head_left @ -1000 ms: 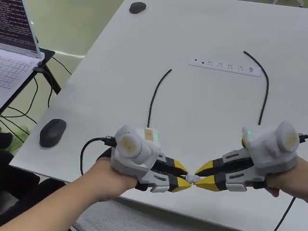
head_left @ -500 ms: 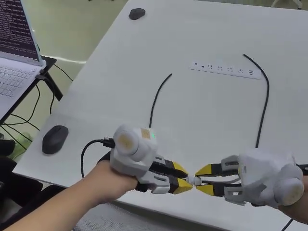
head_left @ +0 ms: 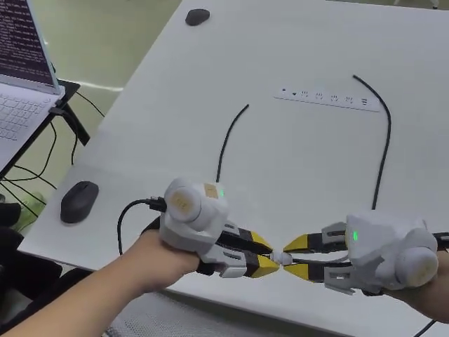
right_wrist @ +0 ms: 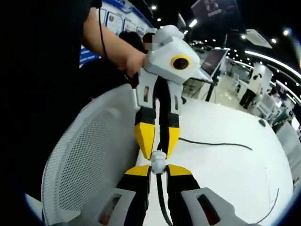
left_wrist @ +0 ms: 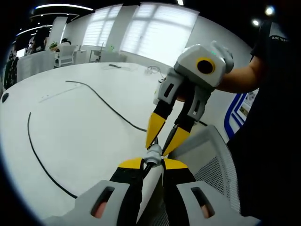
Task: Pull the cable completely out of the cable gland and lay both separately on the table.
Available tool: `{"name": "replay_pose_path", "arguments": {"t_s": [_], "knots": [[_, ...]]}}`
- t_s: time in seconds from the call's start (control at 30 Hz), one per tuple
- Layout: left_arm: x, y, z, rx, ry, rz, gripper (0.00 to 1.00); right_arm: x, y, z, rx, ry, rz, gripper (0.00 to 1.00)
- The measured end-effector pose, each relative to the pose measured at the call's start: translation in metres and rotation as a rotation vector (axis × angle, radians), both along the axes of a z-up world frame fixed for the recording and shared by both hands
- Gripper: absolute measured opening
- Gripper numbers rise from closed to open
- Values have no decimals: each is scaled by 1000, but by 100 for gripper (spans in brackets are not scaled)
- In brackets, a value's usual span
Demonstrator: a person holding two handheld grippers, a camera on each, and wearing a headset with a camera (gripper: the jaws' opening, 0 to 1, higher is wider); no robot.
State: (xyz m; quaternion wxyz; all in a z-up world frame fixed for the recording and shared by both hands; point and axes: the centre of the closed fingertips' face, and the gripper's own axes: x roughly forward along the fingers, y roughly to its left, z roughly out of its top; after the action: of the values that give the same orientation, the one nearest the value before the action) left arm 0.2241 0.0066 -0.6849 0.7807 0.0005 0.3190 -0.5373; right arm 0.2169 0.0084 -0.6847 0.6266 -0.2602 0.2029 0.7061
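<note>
Grippers meet nose to nose over the near edge of the bench (head_left: 175,126), and the cable gland (head_left: 279,259) sits right between them, held up off the surface. Left gripper (head_left: 270,261) comes in from the left, jaws clamped on the small white gland, one yellow tip on either side of it. Right gripper (head_left: 287,258) faces it from the right. Its jaws stand a little apart and straddle the cable (right_wrist: 160,195), tips up against the gland's other end, and I cannot tell whether they pinch anything. That black cable runs out of the gland and back between the right jaws, so it is threaded through the gland. A white mesh chair (right_wrist: 84,155) shows just beside the bench edge in the gripper views. Out on the bench, a thin black lead (head_left: 226,140) lies toward the middle, its free end pointing at the far edge. White power strip (head_left: 324,98) lies toward the far right, and a second black lead (head_left: 387,140) curves past its right end toward the near edge. Black mouse (head_left: 78,200) sits by the left edge, with a laptop (head_left: 21,70) off the bench beyond it.
</note>
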Motion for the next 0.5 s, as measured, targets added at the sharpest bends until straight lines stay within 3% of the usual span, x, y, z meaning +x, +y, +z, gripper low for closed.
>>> {"name": "replay_pose_path", "arguments": {"t_s": [0.07,0.13,0.17,0.23,0.27,0.3,0.37,0.4,0.43,0.5], "knots": [[0,0,0,-3,-2,-3,14,1,0,0,10,79,-40,9],[0,1,0,1,-9,-6,15,8,-1,3,35,121,-75,12],[0,1,0,4,-12,-9,15,8,-1,6,54,179,-97,14],[0,1,2,8,-24,-15,15,5,-2,12,77,425,-169,21],[0,1,3,9,-37,-17,15,5,-2,18,105,590,-209,22],[0,1,3,8,-45,-18,15,12,-5,17,108,651,-242,23],[0,0,4,8,-55,-20,15,36,-6,24,191,680,-320,23],[-1,-1,4,12,-66,-27,15,42,-6,29,220,739,-343,25],[-1,-1,4,17,-73,-30,15,41,-7,37,243,837,-340,27],[-2,-2,3,32,-84,-36,15,39,-9,39,236,896,-321,28]]}}
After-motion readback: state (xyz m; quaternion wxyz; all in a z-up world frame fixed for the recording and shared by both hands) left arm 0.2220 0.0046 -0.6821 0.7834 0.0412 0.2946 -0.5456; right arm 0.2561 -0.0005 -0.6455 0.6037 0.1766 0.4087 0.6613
